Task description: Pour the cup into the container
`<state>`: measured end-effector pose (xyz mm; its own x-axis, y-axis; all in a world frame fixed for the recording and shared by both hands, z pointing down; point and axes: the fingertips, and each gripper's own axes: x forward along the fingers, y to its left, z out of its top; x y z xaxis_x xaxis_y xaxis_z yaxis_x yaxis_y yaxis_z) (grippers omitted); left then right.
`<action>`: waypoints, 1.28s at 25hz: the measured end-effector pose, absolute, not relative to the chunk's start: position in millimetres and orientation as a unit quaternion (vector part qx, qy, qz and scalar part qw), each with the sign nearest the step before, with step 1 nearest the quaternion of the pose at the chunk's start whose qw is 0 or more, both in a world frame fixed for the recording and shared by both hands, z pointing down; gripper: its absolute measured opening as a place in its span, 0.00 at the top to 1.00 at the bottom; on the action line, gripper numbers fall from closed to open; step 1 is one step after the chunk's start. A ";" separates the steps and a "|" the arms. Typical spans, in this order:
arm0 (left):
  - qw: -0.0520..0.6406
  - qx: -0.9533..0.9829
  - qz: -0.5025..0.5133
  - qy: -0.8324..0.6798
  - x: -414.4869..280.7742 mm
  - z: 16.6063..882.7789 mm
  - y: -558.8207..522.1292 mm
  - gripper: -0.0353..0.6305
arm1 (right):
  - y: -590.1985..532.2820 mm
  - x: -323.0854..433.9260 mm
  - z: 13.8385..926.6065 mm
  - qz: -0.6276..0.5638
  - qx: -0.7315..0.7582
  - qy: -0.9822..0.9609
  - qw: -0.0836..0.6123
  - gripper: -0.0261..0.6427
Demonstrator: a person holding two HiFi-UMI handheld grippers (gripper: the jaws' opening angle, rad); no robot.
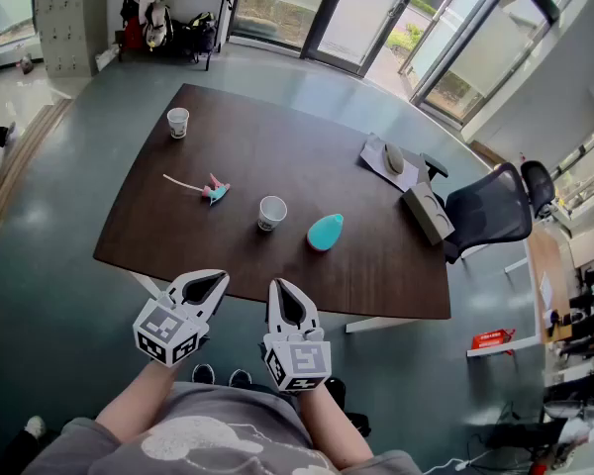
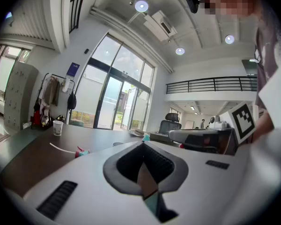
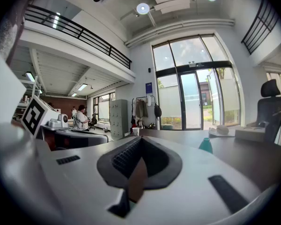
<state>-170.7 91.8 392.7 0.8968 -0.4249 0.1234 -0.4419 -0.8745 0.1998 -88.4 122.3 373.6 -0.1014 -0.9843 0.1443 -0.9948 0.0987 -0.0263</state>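
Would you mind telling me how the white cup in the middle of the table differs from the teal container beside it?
The white cup has a wide open mouth; the teal container narrows toward its top. The container looks a little bulkier than the cup. The cup stands left of the container, apart. Both rest on the dark table, untouched.

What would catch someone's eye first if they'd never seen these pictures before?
The left gripper and the right gripper, white with marker cubes, fill the foreground at the near edge of the dark table. Both are shut and empty. Mid-table, a white paper cup stands just left of a teal container, and a second cup sits near the far left corner.
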 end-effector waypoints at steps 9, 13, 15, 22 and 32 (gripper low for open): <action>0.115 0.969 0.040 -0.214 -196.7 400.6 83.6 0.94 | 114.5 -108.5 374.9 0.032 0.687 -0.724 0.058 0.98; 0.120 0.969 0.047 -0.209 -194.1 408.1 79.4 0.94 | 107.1 -101.1 373.5 0.020 0.690 -0.721 0.061 0.98; 0.120 0.970 0.049 -0.208 -189.3 410.8 75.5 0.94 | 101.9 -93.4 373.7 0.015 0.693 -0.718 0.059 0.98; 0.110 0.966 0.052 -0.226 -164.9 411.0 46.2 0.94 | 73.3 -66.4 387.4 0.038 0.687 -0.724 0.050 0.98; 0.111 0.959 0.067 -0.253 -116.0 420.0 -10.5 0.94 | 12.2 -14.3 393.8 0.048 0.668 -0.742 0.041 0.98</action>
<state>-116.0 -10.5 420.0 0.8632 -0.4697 0.1850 -0.4996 -0.8474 0.1796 -14.3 12.2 393.8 -0.1044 -0.9865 0.1261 -0.9945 0.1031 -0.0163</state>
